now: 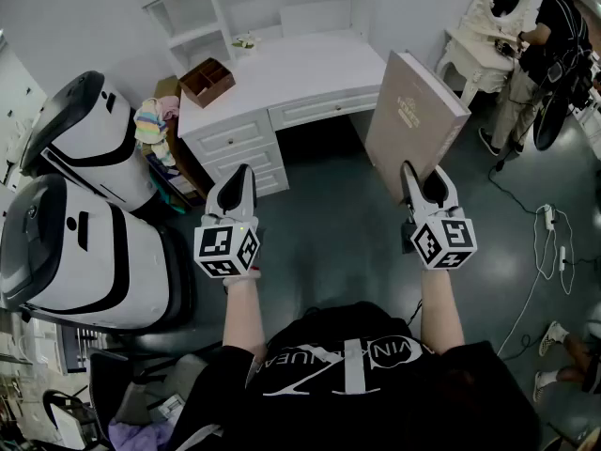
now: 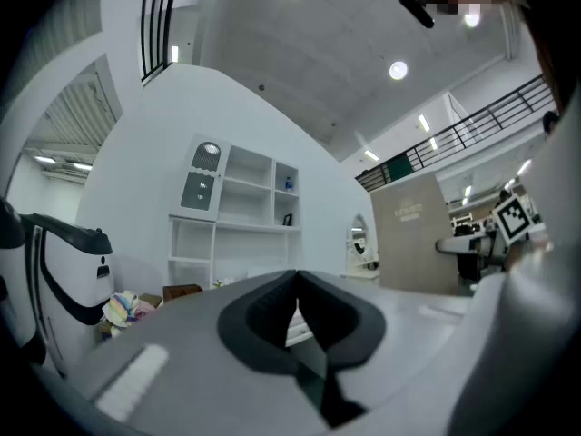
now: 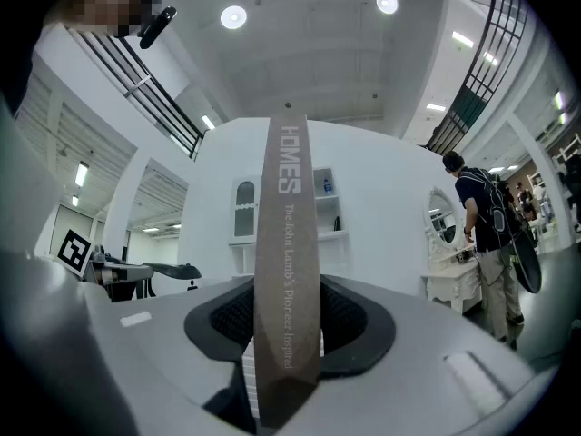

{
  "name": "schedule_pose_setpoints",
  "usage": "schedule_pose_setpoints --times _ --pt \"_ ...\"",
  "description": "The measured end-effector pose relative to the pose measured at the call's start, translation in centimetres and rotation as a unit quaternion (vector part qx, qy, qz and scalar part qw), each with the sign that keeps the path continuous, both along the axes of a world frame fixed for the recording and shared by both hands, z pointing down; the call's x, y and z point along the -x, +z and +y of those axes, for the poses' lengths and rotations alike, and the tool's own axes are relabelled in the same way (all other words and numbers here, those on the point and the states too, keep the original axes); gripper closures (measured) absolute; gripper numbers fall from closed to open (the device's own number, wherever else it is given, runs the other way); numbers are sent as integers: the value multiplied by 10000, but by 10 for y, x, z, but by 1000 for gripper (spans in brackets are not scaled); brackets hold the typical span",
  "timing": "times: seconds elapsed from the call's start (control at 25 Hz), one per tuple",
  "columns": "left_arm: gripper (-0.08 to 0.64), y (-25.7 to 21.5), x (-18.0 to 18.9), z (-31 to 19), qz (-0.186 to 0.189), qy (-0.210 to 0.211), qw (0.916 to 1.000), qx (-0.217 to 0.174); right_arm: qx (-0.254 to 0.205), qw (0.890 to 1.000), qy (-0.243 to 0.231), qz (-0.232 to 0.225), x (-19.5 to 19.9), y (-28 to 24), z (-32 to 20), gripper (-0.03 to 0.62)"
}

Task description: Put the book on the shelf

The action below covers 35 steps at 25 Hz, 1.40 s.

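A large taupe hardcover book stands upright in the air, gripped at its lower edge by my right gripper. In the right gripper view its spine fills the gap between the jaws, pads pressing both covers. My left gripper hovers to the left at the same height, jaws closed together with nothing in them; its own view shows the tips meeting. The white shelf unit rises behind the white desk ahead; its compartments look mostly bare.
Two large white-and-black machines stand at the left. A brown tray sits on the desk's left end, coloured cloths beside it. A person with a backpack stands by a white dressing table at the right. Cables and a power strip lie on the dark floor.
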State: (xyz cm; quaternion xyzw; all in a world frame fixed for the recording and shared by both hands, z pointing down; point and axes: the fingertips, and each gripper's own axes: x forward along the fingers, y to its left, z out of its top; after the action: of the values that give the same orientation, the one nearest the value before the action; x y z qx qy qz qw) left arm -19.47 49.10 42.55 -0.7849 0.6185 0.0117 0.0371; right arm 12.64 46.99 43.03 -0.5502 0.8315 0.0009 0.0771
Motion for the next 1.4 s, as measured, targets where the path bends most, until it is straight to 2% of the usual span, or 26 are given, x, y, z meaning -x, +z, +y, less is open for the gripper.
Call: schedule_pose_setpoints --times 0.52,0.88,1.12,1.4 --pt "560 12 -6 2 125 -66 9998 113 112 9999 -66 57 -3 8 -2 414" --pt "560 22 -8 -23 138 18 9998 140 108 9999 4 -36 -9 16 -19 414" --pt "560 13 -14 -72 40 117 9999 60 51 9999 68 -96 -18 12 -66 414" --pt "560 14 -14 -155 89 31 9999 97 63 9999 -8 -147 -19 13 -154 414"
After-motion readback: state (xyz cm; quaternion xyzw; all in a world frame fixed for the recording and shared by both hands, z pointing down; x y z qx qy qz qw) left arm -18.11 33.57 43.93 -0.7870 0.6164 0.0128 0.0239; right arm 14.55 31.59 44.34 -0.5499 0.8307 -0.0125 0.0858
